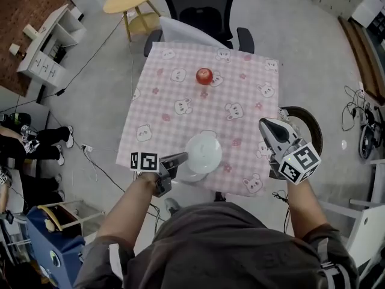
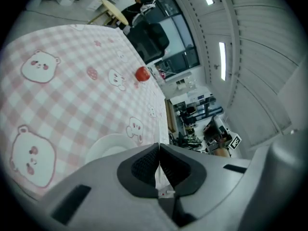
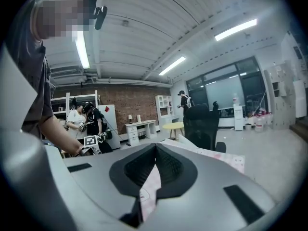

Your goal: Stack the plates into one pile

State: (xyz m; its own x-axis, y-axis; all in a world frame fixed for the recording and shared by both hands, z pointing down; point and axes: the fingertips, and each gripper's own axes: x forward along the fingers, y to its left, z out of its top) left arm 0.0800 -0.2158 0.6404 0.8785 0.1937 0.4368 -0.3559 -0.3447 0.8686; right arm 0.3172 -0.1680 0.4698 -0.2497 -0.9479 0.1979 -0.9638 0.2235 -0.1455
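Office table — white plates (image 1: 203,154) are sitting in one pile at the pink checked tablecloth's (image 1: 180,89) near edge; stacking prob. done. Left gripper (image 1: 178,159) just beside them & right gripper (image 1: 265,124) off to the side are both hanging pinched shut, empty — next move calling only for backing off w/o a nudge
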